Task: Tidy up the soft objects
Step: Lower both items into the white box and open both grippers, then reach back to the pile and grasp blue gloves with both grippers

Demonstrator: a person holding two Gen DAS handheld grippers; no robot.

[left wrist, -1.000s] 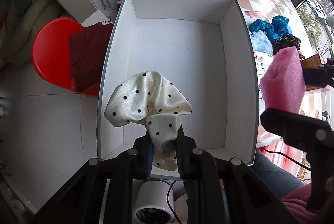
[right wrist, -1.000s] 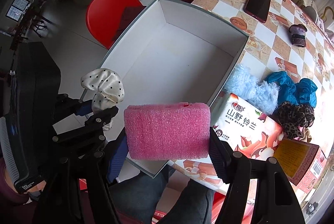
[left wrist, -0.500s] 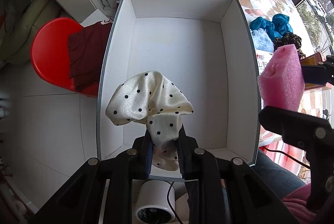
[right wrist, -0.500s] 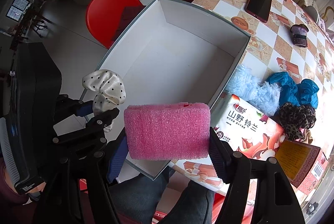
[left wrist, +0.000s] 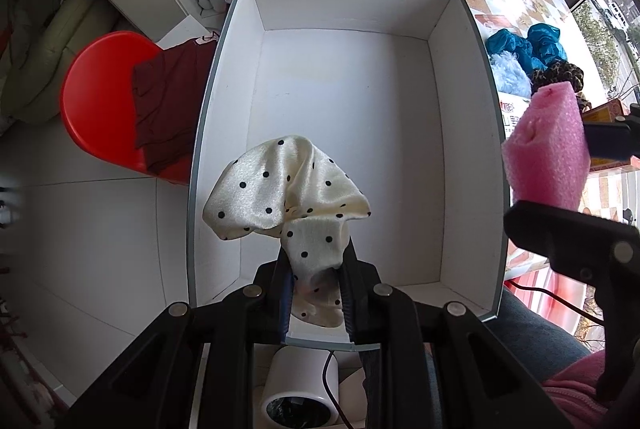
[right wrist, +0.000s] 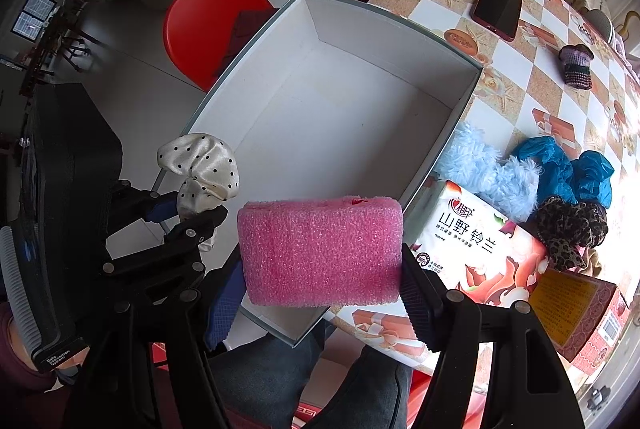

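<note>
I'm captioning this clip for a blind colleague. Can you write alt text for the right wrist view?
The right gripper clamps a pink foam block above the near edge of an empty white box. To its left, the left gripper holds a cream polka-dot cloth. On the checkered table to the right lie fluffy blue items, a tissue pack and a phone.

Checkered table [right wrist: 516, 97]: box [right wrist: 400, 29], phone [right wrist: 497, 7], scrunchies [right wrist: 568, 225].

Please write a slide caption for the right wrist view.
Right hand-held gripper holds pink foam above the empty white box.
</note>
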